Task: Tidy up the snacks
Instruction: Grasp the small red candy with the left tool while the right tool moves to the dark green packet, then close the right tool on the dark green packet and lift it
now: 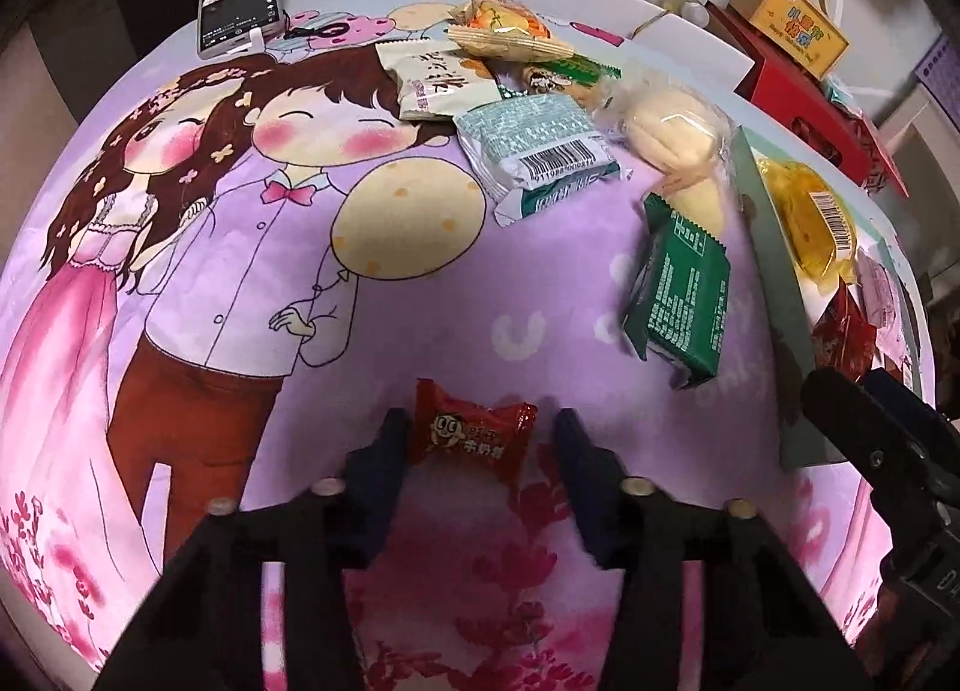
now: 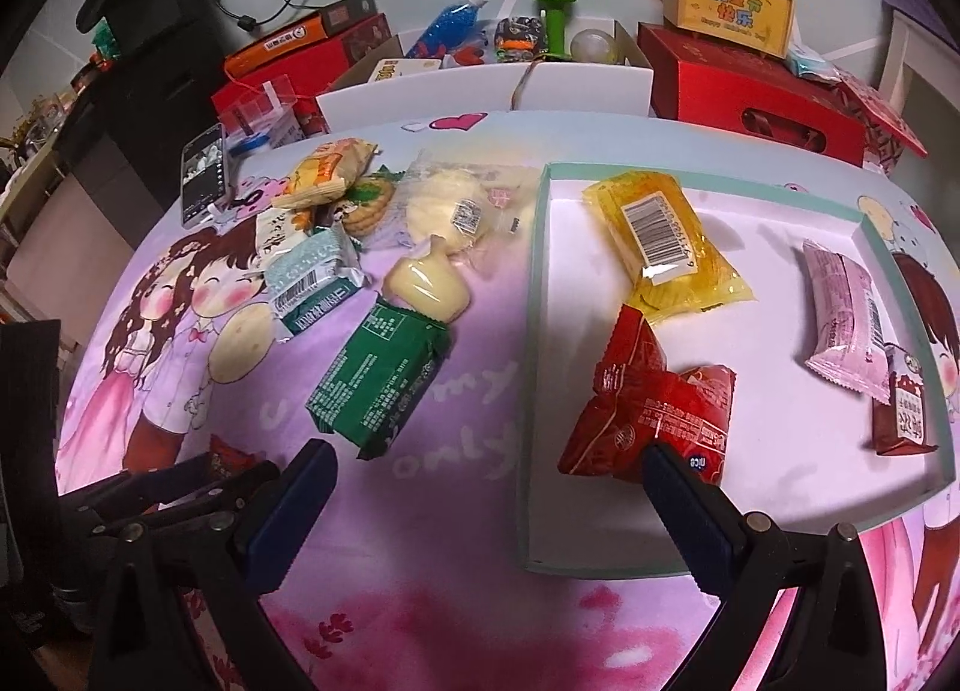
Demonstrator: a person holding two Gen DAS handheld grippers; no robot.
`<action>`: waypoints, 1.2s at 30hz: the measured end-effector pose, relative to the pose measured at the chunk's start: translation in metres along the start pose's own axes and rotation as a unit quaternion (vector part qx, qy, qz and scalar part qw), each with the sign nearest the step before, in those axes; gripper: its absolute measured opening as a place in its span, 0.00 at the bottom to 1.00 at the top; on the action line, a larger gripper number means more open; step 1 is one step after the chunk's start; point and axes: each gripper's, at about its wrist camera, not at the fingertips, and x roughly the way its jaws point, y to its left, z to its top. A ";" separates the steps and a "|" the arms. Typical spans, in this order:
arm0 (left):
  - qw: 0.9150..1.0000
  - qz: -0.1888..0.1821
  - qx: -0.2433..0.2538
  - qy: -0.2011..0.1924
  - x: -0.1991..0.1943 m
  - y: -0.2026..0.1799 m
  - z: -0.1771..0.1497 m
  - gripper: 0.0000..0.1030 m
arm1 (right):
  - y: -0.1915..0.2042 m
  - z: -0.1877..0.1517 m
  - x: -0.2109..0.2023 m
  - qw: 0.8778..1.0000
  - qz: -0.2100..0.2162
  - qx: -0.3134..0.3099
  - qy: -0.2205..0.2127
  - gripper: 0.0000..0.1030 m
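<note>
Left gripper set astride red candy on purple cloth; left pad touched, right pad apart, nothing clenched yet. Both sides should be pinched squarely before lift. Right gripper spread, empty. Tray beyond.

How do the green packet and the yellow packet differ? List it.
The green packet lies on the cloth outside the tray; the yellow packet lies inside it. The green packet is opaque, printed with text; the yellow packet is see-through with a barcode label. Both lie flat.
</note>
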 end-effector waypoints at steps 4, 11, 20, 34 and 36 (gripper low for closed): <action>1.000 -0.004 0.004 -0.006 -0.002 0.001 -0.001 0.28 | 0.001 0.001 0.001 1.000 0.000 -0.001 -0.001 1.00; 1.000 -0.008 0.000 -0.027 -0.009 0.002 0.008 0.27 | 0.004 0.003 0.002 1.000 0.008 -0.004 -0.011 1.00; 0.997 -0.005 -0.039 -0.062 -0.023 0.022 0.029 0.27 | 0.027 0.016 0.002 0.998 0.033 -0.036 -0.042 0.92; 0.996 -0.013 -0.071 -0.049 0.003 0.042 0.050 0.27 | 0.050 0.023 0.042 0.997 0.021 -0.067 -0.015 0.77; 0.996 -0.016 -0.075 -0.045 0.006 0.044 0.050 0.27 | 0.051 0.023 0.047 0.998 0.019 -0.067 -0.010 0.75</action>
